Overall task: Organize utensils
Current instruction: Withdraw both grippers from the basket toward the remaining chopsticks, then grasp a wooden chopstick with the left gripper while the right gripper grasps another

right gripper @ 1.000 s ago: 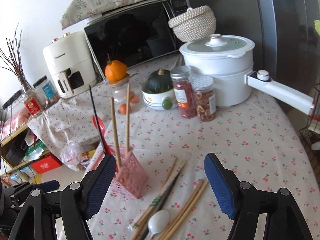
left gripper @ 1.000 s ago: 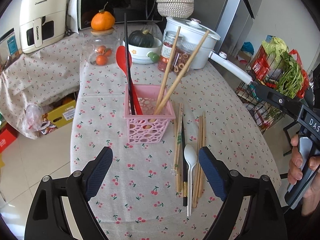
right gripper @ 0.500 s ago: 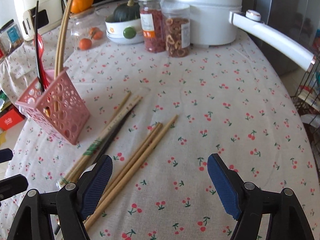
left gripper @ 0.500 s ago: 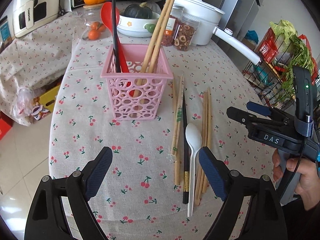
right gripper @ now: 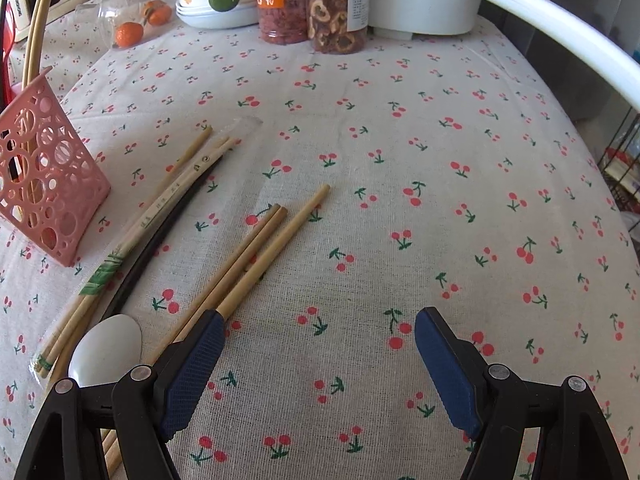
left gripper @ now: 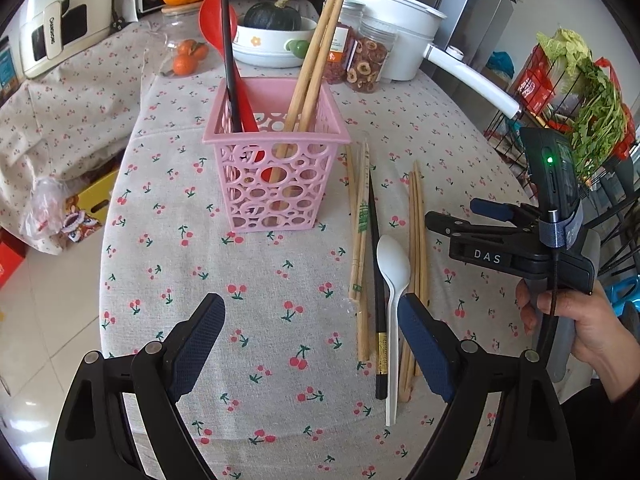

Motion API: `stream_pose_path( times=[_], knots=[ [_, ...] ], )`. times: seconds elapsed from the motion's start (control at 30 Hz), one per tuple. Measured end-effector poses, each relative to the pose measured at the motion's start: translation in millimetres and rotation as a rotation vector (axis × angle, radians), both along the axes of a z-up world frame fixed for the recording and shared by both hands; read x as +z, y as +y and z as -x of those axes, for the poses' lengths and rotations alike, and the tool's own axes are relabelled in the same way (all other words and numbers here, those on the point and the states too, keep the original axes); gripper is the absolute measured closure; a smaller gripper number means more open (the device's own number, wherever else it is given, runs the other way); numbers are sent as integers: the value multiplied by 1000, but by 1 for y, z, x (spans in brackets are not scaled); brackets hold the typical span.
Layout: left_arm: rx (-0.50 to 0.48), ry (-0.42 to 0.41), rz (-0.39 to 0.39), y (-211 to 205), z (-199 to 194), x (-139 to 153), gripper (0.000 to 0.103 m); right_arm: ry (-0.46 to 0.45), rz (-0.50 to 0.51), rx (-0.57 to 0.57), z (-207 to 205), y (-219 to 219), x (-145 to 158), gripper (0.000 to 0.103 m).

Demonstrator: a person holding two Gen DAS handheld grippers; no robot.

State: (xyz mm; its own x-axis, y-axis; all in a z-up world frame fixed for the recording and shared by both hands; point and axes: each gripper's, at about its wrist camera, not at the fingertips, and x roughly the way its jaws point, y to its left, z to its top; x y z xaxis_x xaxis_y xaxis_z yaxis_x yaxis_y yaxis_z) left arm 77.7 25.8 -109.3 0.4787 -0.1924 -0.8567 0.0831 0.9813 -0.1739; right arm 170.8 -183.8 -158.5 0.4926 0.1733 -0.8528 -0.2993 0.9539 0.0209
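A pink perforated basket (left gripper: 276,168) stands on the cherry-print tablecloth, holding a red spoon (left gripper: 218,24), a black chopstick and two bamboo chopsticks (left gripper: 316,60). To its right lie wrapped bamboo chopsticks (left gripper: 360,220), a black chopstick (left gripper: 378,300), a white spoon (left gripper: 394,276) and loose bamboo chopsticks (left gripper: 418,248). My left gripper (left gripper: 312,344) is open and empty, low over the cloth in front of the basket. My right gripper (right gripper: 316,364) is open and empty; its left finger sits by the loose bamboo chopsticks (right gripper: 248,264). The basket (right gripper: 44,176) and white spoon (right gripper: 106,350) show at its left.
At the back stand a white pot with long handle (left gripper: 400,52), two jars (left gripper: 366,60), a bowl with a squash (left gripper: 272,36), a glass jar with oranges (left gripper: 184,52) and a microwave. A wire rack with greens (left gripper: 588,108) stands right of the table.
Both grippers have come lower and closer to the table. The right gripper has moved toward the loose bamboo chopsticks. Both stay open.
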Motion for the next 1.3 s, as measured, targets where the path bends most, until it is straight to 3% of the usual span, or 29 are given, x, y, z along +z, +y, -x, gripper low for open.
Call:
stream_pose_path(
  times=[0.13, 0.47, 0.77, 1.03, 1.23, 1.3],
  knots=[
    [-10, -2, -1, -2, 2, 1, 13, 14, 31, 1, -4, 8, -5, 21],
    [-7, -6, 5, 2, 4, 4, 13, 28, -48, -39, -9, 7, 4, 21],
    [-8, -11, 5, 0, 3, 6, 13, 68, -48, -56, -15, 14, -3, 21],
    [-7, -14, 4, 0, 4, 6, 13, 120, -49, -65, -18, 18, -2, 30],
    [-2, -22, 14, 0, 3, 9, 13, 126, -34, -55, -18, 23, -1, 48],
    [-7, -26, 22, -2, 4, 11, 13, 117, 33, -64, -17, 22, 0, 77]
  ],
)
